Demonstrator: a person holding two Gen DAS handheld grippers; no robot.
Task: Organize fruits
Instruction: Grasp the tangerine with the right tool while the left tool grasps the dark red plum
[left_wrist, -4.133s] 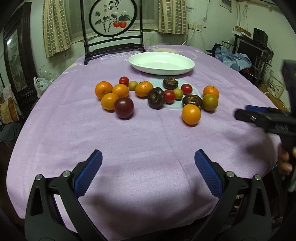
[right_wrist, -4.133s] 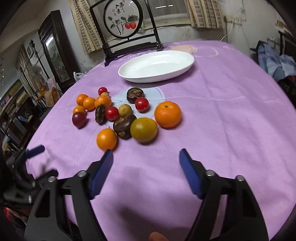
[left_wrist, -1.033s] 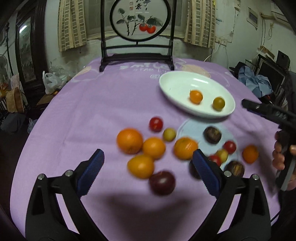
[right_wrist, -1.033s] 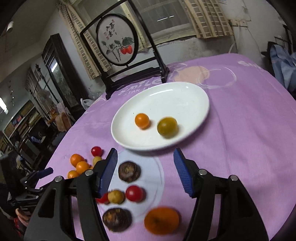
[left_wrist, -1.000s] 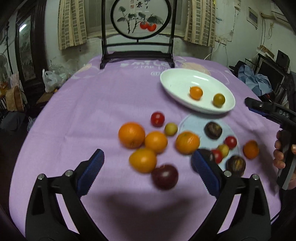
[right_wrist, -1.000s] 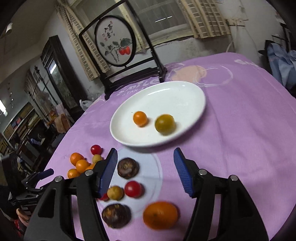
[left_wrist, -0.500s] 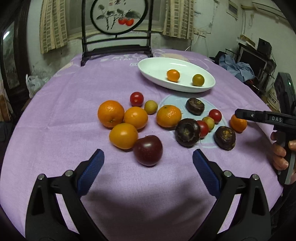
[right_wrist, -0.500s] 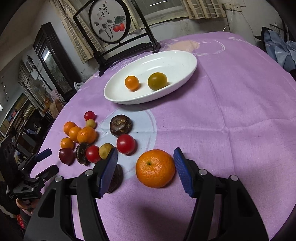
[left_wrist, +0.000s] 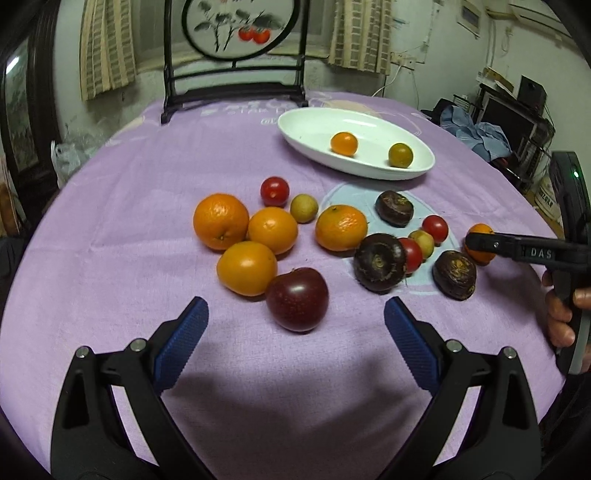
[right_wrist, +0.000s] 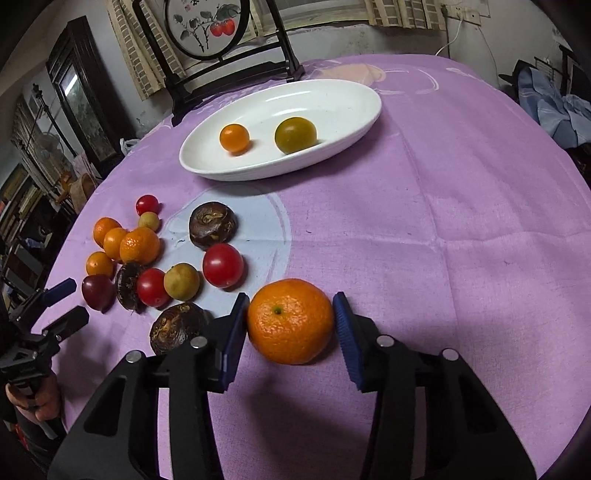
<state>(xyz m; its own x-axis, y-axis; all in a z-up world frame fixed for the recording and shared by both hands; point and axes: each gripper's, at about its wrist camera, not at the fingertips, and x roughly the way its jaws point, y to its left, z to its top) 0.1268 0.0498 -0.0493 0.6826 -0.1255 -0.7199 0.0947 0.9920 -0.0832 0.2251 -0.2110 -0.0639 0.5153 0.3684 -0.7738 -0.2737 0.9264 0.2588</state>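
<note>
The right gripper (right_wrist: 290, 319) is positioned low over the purple tablecloth (right_wrist: 443, 229) with a mandarin orange (right_wrist: 290, 320) seated between its two blue pads (right_wrist: 232, 341); the left pad lies against the fruit's left side and the right pad sits at its right side, though firm contact on that side cannot be confirmed. The jaws are narrowed to about the fruit's width, and the mandarin rests on the cloth. A dark water chestnut (right_wrist: 177, 326) lies just left of the left pad. Farther left is a cluster of cherry tomatoes (right_wrist: 222, 265), a yellow-green fruit (right_wrist: 181, 281), further oranges (right_wrist: 139, 244) and a dark plum (right_wrist: 97, 291). At the far side, the white oval dish (right_wrist: 332, 96) contains a small orange fruit (right_wrist: 234, 138) and a green-yellow fruit (right_wrist: 295, 135), set apart from each other. In the left wrist view, the left gripper (left_wrist: 295, 343) hangs above the near part of the cloth with its jaws spread wide and nothing between them; the dark plum (left_wrist: 297, 298) lies just beyond the gap between the pads, touching an orange (left_wrist: 246, 267) on its far left. The mandarin (left_wrist: 480, 243) appears at the right, partly covered by the right gripper's black finger (left_wrist: 517, 249).
</note>
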